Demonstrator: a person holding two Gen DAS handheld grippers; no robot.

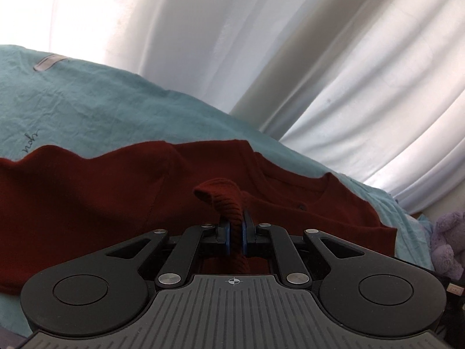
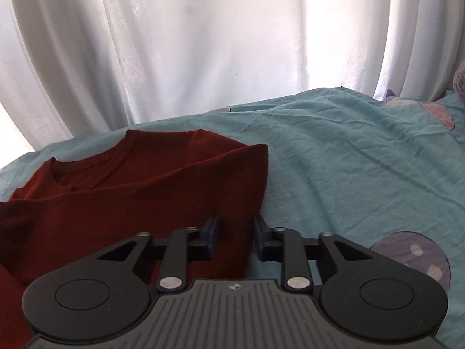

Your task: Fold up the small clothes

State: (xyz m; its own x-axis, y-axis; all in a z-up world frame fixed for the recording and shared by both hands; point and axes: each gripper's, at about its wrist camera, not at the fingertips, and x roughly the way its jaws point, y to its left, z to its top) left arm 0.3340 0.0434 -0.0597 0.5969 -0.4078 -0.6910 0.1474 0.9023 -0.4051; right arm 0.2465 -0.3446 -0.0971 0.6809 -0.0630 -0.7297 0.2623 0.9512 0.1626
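Note:
A dark red knit sweater [image 1: 101, 197] lies spread on a teal bed sheet [image 1: 87, 101]. My left gripper [image 1: 236, 224] is shut on the sweater's ribbed cuff [image 1: 223, 197], which sticks up between the blue pads. In the right wrist view the sweater [image 2: 139, 186] lies with its neckline at the far left and a folded edge on the right. My right gripper [image 2: 236, 226] is open just over that right edge, with cloth between the fingers, not pinched.
White curtains [image 2: 203, 43] hang behind the bed. A purple plush toy [image 1: 447, 241] sits at the right edge of the bed. The teal sheet [image 2: 363, 160] has a polka-dot patch [image 2: 418, 253] near my right gripper and a pink patch [image 2: 436, 113] farther back.

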